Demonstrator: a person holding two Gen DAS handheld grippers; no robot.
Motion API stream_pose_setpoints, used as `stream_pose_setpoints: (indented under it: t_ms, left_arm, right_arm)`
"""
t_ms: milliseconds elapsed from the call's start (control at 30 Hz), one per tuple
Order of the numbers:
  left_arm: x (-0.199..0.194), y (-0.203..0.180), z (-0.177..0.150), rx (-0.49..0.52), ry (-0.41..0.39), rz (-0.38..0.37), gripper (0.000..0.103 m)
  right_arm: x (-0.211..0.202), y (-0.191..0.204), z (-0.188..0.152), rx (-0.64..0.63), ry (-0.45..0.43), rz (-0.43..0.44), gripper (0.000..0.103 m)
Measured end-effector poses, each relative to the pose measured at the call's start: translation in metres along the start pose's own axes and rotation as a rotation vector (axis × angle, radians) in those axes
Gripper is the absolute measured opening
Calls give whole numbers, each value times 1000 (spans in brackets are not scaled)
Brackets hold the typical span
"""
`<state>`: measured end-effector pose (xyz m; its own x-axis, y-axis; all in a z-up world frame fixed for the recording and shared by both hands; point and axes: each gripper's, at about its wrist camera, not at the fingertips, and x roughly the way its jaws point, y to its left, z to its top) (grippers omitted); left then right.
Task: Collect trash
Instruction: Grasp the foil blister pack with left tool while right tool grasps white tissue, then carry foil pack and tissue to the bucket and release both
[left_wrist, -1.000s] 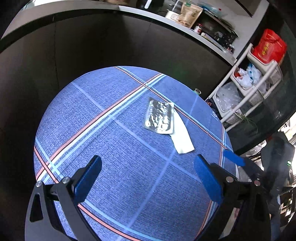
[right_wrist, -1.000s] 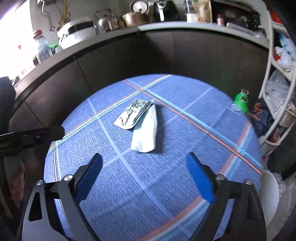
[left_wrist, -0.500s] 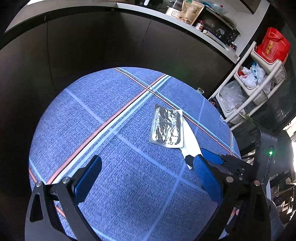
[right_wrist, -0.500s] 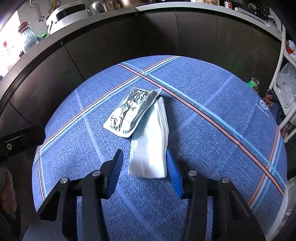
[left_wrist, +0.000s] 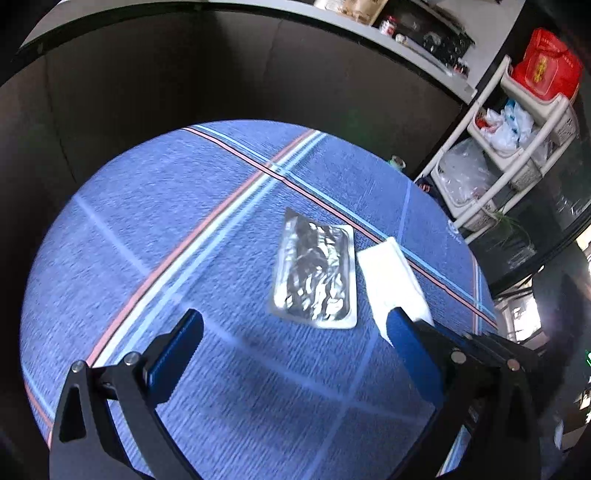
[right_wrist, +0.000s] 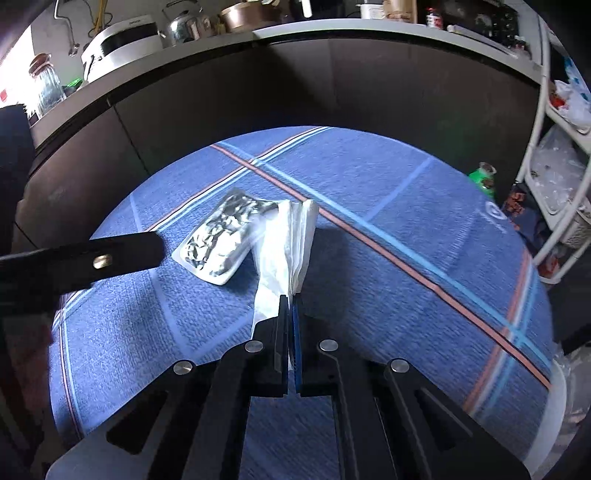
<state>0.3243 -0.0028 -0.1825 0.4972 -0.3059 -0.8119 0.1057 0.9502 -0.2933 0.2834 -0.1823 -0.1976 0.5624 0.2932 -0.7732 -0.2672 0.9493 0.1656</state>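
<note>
Closed now on the white paper napkin (right_wrist: 284, 243), the right gripper (right_wrist: 290, 306), where a second ago stood wide open above it; pads pressed flat together with the napkin's near end pinched between, its folded layers fanned and lifted off the blue plaid tablecloth (right_wrist: 406, 295). Moved in closer meanwhile, the left gripper (left_wrist: 291, 339), jaws spread wide with nothing between the pads, hovering over the cloth. Landmark: the silver foil wrapper (left_wrist: 316, 273), flat on the cloth. Just right of the wrapper and touching its edge in the right wrist view, the napkin (left_wrist: 391, 280). Just short of the wrapper's near edge, the open left pads. Left of the wrapper in the right wrist view, one black finger (right_wrist: 110, 254) of the left gripper. Well beyond the wrapper, past the table's rim, a green bottle (right_wrist: 484, 181) beside a white shelf rack (left_wrist: 517, 147).
</note>
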Motion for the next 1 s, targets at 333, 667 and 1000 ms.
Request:
stream_pose_setpoints:
  t_ms: [333, 667, 1000]
  left_arm:
    - [54, -27, 20, 124, 79, 119, 99]
    - [54, -41, 18, 206, 91, 162, 65]
    - [-10, -63, -1, 175, 7, 38, 65]
  right_arm:
    - [-31, -27, -20, 75, -41, -26, 2]
    - [-41, -37, -34, 140, -48, -21, 2]
    - [-85, -43, -48, 181, -113, -18, 2]
